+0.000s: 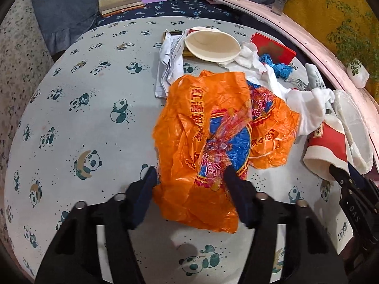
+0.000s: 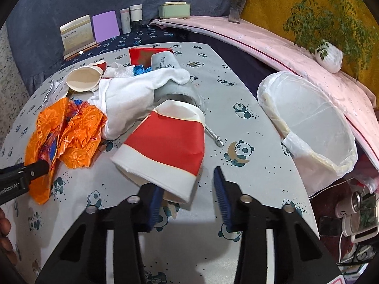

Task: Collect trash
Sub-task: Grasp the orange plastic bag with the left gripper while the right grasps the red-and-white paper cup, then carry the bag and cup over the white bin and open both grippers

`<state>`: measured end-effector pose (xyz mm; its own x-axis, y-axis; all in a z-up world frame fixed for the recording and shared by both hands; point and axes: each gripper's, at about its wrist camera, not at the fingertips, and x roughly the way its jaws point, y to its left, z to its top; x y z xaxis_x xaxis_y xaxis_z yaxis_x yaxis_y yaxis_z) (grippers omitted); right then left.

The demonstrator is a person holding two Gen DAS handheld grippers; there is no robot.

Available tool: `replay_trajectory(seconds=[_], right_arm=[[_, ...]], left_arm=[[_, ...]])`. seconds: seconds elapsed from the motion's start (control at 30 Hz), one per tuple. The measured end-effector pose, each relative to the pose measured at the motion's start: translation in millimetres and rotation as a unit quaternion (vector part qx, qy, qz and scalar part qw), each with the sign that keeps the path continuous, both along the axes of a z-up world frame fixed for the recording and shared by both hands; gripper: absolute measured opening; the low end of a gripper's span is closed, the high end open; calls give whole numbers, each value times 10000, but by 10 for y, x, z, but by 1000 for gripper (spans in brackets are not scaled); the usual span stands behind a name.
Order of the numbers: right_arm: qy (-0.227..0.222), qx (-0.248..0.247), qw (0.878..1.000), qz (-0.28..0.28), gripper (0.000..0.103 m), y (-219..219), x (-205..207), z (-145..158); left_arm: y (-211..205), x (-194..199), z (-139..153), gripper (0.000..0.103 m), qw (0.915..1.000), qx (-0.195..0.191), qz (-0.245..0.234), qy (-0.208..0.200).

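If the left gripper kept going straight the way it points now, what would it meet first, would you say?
Most likely the crumpled orange plastic bag: the left gripper already has it between its jaws, lying on the panda-print cloth. Past the bag the line runs toward the paper bowl, though depth there is hard to judge.

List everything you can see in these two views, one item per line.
paper cup: two, red and white, on their sides; one nearest, one farther left.
orange plastic bag: one, orange, mid-scene.
white cloth: one, white, behind near cup.
grey pouch: one, grey, beside cloth.
red box: one, red, far side.
blue tape: one, blue, near red box.
crumpled papers: a few, white, beside far cup.
bin: one, white liner, far right.
bottles: two, white, back ledge.
left gripper: one, black, fingers astride the bag.
right gripper: one, black, open, at near cup's mouth.
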<state>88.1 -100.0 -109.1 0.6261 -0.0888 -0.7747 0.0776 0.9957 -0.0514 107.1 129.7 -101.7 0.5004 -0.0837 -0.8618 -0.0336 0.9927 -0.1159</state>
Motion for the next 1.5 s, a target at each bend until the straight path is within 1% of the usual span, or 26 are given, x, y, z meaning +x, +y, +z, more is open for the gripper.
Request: replay_trajectory(seconds=[0.03,0.07,0.1,0.13,0.2,0.3,0.5,0.63,0.73,0.83,0.93,1.07,1.13,1.27,1.5], right_arm=[[-8,23,10000,-10,23,-9,16,7],[-26,49,10000,-26,17,-15,15,22],[-45,70,10000,-37,13,-21,12,39],[-70,85,9999,-45,12,-28,9,57],[-154,120,9998,-85,7,-50,-13,113],[-291,232,9992,-117,3,-90,-61,223],[-602,308,9976,-177,3,-201,-205,485],[-858,309,9954,-309,3,-326,-320,686],[-1000,311,9933,-485,3,-490,-394,815],[-1112,311,9907,-722,3,-708,-466,915],[-1223,240,9872,-991,3,-964,-534,990],[-1311,199,9813,-1393,3,-1364,-565,1053],[-1341,182,9787,-1544,3,-1542,-566,1074],[-1322,135,9740,-1833,3,-1910,-497,1065],[-1254,146,9676,-2187,3,-2316,-345,981]], left_arm=[[-7,-7,12,39,10000,-3,-8,-18],[-13,-13,25,26,10000,-28,-42,-14],[-15,-21,36,24,9999,-72,-77,5],[-20,-34,59,23,9999,-105,-78,-7],[-39,-56,108,19,9999,-102,-109,-82],[-77,-117,213,18,9996,-68,-151,-222],[-187,-271,512,17,9979,-163,-302,-545],[-369,-319,728,17,9953,-230,-554,-764],[-637,-320,894,17,9914,-234,-871,-948],[-899,-293,1009,17,9870,-267,-1192,-1049],[-1255,-246,1102,17,9807,-249,-1558,-1155],[-1786,-160,1180,17,9704,-352,-2054,-1220],[-2069,-109,1196,17,9647,-381,-2283,-1258],[-2536,18,1160,18,9561,-394,-2621,-1247],[-3093,281,1053,18,9477,-438,-2940,-1159]])
